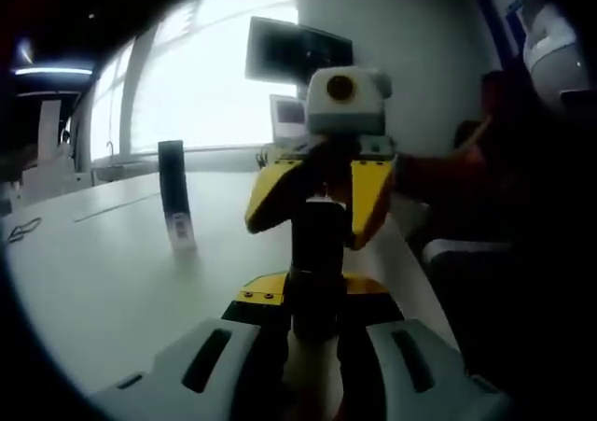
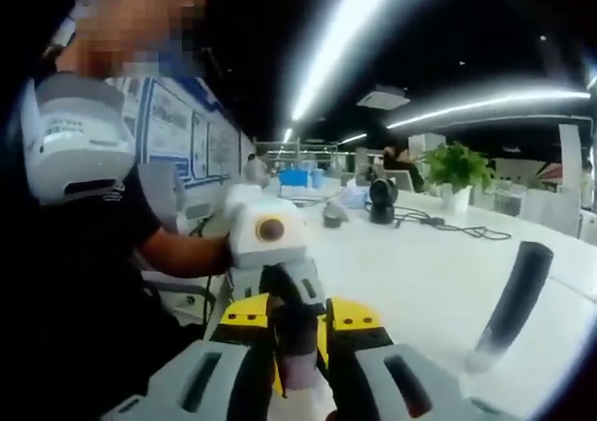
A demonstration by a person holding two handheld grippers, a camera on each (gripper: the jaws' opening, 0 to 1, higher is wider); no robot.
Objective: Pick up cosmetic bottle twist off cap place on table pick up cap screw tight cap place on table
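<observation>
The cosmetic bottle (image 1: 317,253) is dark with a paler lower part and stands upright above the white table (image 1: 103,272). My left gripper (image 1: 312,332) is shut on its lower body. My right gripper (image 1: 317,197), with yellow jaws, comes in from the far side and is closed on the cap (image 1: 318,206) at the top. In the right gripper view the bottle (image 2: 297,351) sits between my right gripper (image 2: 297,376), while the left gripper (image 2: 294,316) faces it from behind.
A second tall dark bottle (image 1: 173,192) (image 2: 511,304) stands alone on the table. A monitor (image 1: 297,52) is at the table's far end. A potted plant (image 2: 455,169) and cables lie further off. The person's body (image 2: 84,281) is close on one side.
</observation>
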